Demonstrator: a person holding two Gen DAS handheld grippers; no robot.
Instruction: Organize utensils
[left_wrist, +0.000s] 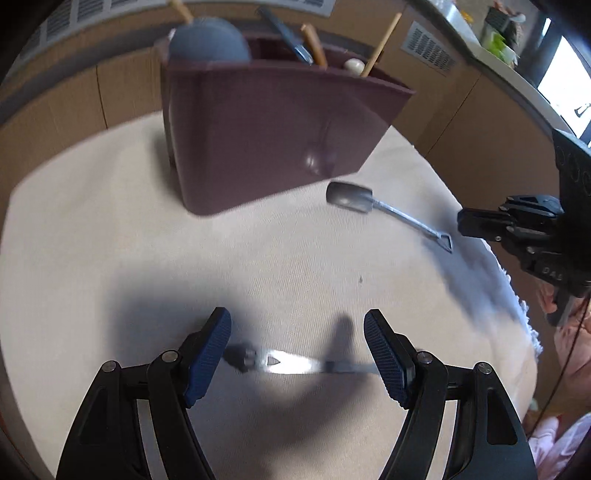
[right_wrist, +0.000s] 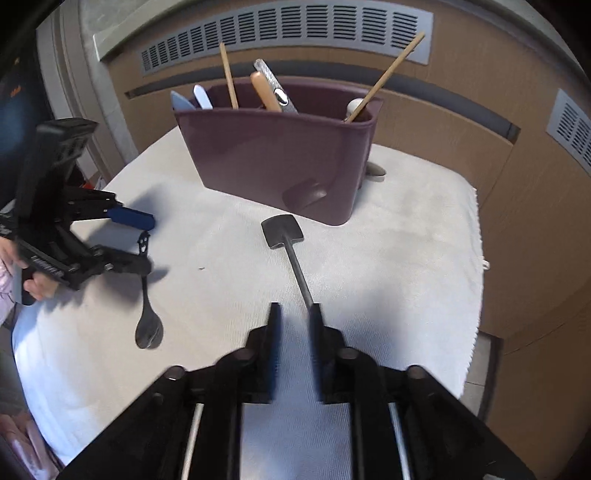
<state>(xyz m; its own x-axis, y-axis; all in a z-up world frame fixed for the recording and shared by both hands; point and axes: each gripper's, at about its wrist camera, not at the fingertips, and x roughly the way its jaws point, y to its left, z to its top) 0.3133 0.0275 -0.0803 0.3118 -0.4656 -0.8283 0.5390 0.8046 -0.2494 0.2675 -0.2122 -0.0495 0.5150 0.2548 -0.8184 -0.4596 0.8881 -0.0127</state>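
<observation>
Right under the left wrist camera lies a metal spoon (left_wrist: 295, 363), blurred, stretched crosswise on the white cloth (left_wrist: 110, 236) that covers the table. The left claw (left_wrist: 297, 360) hangs over it, released, blue pads (left_wrist: 207, 360) spread wide on either side of the handle and not touching it. From the right wrist view the same spoon (right_wrist: 147, 314) runs bowl toward the camera, its handle end up between that claw's (right_wrist: 142, 236) fingers.

Over on the right side, the right claw (right_wrist: 295, 332) sits low with its fingers (right_wrist: 275, 332) drawn close together, a narrow gap showing between them. The handle of the small shovel-shaped metal spoon (right_wrist: 286, 240) runs up to the right finger; whether it is actually pinched, I cannot tell. Its flat scoop lies on the cloth just in front of the maroon utensil holder (right_wrist: 280, 162).

That holder stands upright at the far side of the table, already holding wooden chopsticks (right_wrist: 384, 75), a wooden-handled piece (right_wrist: 265, 91), a metal utensil (right_wrist: 277, 88) and pale blue and white handles (right_wrist: 192, 99). A brown panelled wall with vent grilles (right_wrist: 284, 33) rises behind.
</observation>
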